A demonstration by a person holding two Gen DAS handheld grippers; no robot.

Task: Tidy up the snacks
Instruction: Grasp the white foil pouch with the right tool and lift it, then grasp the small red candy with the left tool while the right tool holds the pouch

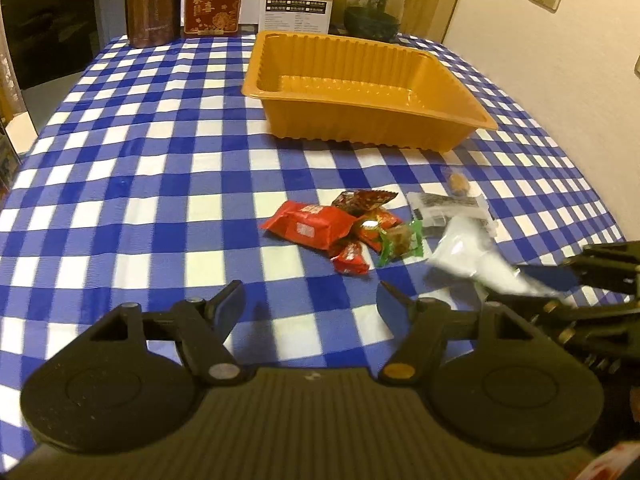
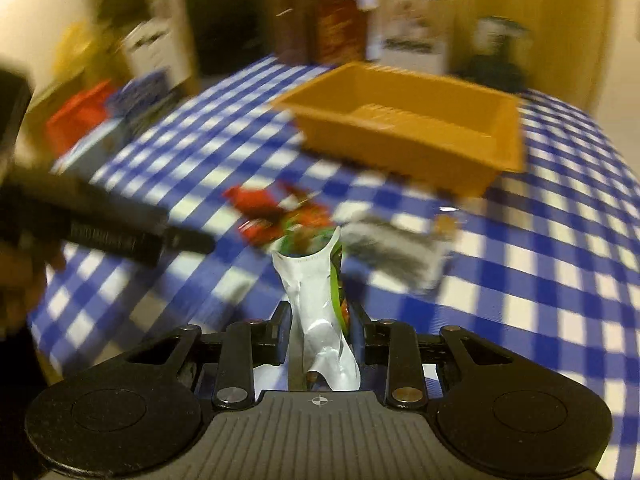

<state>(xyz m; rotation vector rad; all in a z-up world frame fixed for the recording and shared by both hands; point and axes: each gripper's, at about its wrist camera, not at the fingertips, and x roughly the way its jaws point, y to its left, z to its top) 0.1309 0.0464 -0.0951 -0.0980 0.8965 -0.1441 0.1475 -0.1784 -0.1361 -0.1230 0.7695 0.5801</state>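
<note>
- Snack packet, white crinkled foil with a green edge [image 2: 320, 312]: my right gripper [image 2: 320, 320] has it pinched between nearly closed jaws, lifted off the blue-and-white checked tablecloth [image 1: 140, 160].
- Orange ribbed plastic tray [image 1: 360, 112] sits empty beyond, likely the destination.
- Red wrapped snacks [image 1: 312, 224] lie clustered before the tray, waiting.
- My left gripper [image 1: 310, 300] hovers half open, holding nothing.

The left wrist view looks forward and down from low over the checked tablecloth [image 1: 140, 152], with the orange tray [image 1: 372, 120] far off at one o'clock. The right wrist view, blurred, sits close beside it, facing the same tray [image 2: 404, 140] at twelve o'clock. Both share the snack pile [image 1: 348, 228] midway.
</note>
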